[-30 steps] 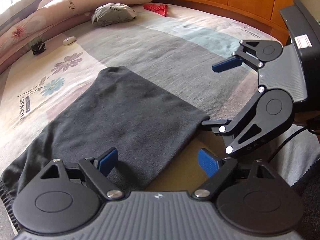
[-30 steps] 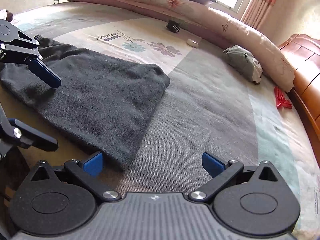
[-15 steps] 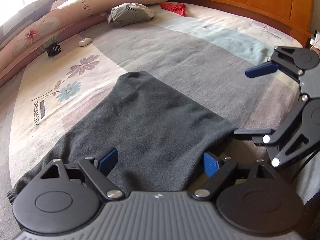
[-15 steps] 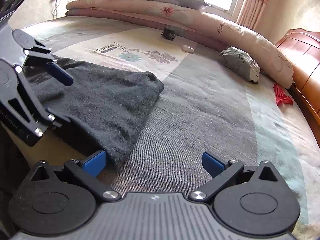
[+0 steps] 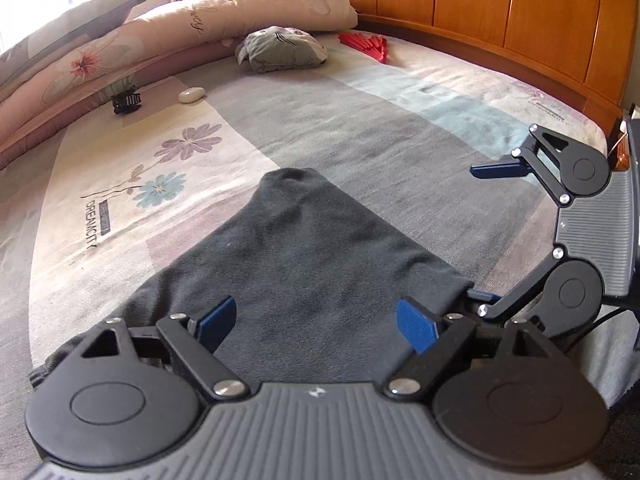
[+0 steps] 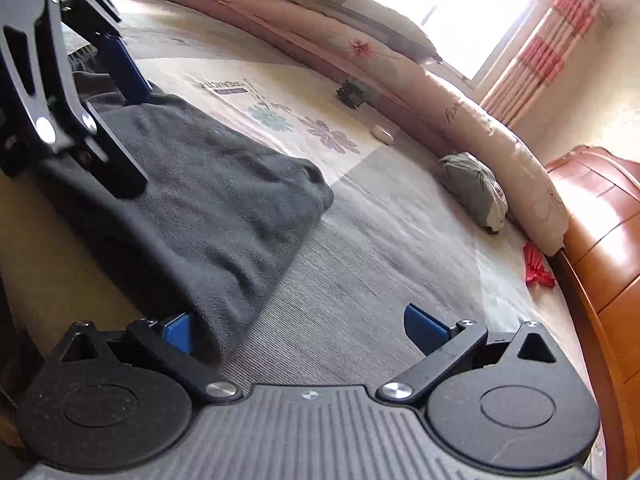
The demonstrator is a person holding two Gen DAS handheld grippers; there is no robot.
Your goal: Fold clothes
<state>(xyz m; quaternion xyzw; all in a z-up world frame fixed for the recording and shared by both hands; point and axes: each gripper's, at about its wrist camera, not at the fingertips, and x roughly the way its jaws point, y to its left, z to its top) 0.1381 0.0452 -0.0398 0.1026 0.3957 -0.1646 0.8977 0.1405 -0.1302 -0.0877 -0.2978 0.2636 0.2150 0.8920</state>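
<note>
The left gripper [image 5: 316, 322] is held wide open, and the dark grey garment [image 5: 304, 256] is spread between and ahead of its blue pads, which are not pressed on it. The right gripper [image 6: 304, 330] is likewise held wide apart; a corner of the garment [image 6: 208, 200] is seen against its left pad [image 6: 178, 330], with bare bedsheet [image 6: 380, 240] ahead of the other. Both grippers are tilted downward over the bed.
</note>
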